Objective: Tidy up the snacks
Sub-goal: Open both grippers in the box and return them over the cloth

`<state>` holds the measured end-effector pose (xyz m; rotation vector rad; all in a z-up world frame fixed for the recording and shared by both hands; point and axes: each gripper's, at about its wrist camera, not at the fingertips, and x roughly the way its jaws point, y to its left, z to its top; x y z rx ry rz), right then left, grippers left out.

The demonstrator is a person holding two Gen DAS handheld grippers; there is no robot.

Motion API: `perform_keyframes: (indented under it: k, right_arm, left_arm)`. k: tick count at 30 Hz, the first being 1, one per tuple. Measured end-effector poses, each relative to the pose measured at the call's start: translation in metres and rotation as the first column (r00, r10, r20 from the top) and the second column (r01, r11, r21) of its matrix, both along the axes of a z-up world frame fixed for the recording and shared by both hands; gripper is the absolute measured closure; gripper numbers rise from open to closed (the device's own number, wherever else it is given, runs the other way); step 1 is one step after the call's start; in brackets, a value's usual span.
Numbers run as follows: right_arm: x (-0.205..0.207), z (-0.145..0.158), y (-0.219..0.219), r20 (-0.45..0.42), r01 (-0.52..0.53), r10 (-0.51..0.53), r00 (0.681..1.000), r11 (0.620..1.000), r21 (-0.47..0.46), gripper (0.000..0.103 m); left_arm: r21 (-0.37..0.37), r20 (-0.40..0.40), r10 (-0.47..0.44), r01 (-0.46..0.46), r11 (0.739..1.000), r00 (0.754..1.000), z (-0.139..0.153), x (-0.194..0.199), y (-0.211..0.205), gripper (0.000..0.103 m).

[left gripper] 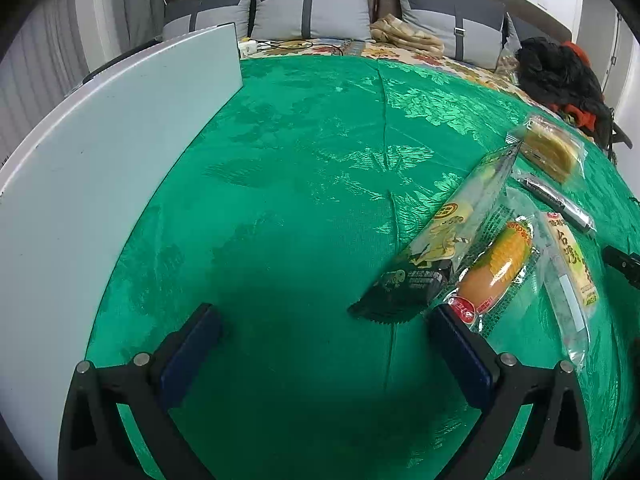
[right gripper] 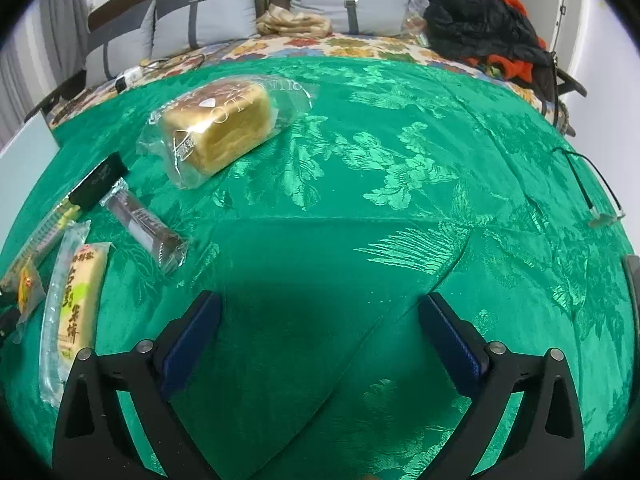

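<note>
Snacks lie on a green cloth (left gripper: 300,160). In the left wrist view a long yellow packet with a dark green end (left gripper: 440,240), a corn sausage packet (left gripper: 496,272) and a yellow pastry packet (left gripper: 572,272) lie side by side at the right. My left gripper (left gripper: 324,316) is open and empty, its right finger close beside the sausage packet's near end. In the right wrist view a wrapped bread loaf (right gripper: 220,128), a dark bar in clear wrap (right gripper: 144,224) and the pastry packet (right gripper: 78,304) lie to the left. My right gripper (right gripper: 320,304) is open over bare cloth.
A white board (left gripper: 100,160) covers the left side. Behind the cloth are grey pillows (left gripper: 312,12), a flowered sheet (right gripper: 360,46) and a heap of black and orange clothes (right gripper: 480,24). A thin cable (right gripper: 588,188) lies on the cloth at the far right.
</note>
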<state>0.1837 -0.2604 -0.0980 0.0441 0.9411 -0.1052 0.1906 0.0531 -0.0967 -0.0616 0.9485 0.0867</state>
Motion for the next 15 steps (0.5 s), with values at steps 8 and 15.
perform_keyframes:
  k: [8, 15]
  right_arm:
    - [0.0015, 0.0, -0.0001, -0.001, -0.002, 0.002, 1.0, 1.0, 0.001, 0.001]
    - [0.0022, 0.0001, -0.0002, -0.002, -0.003, 0.003, 1.0, 1.0, 0.002, 0.001]
  left_arm:
    - [-0.001, 0.0, 0.0, 0.0, 1.0, 1.0, 0.0002, 0.0014, -0.0003, 0.0]
    - [-0.001, 0.0, 0.0, 0.0, 1.0, 1.0, -0.0004, 0.0019, -0.0004, 0.0]
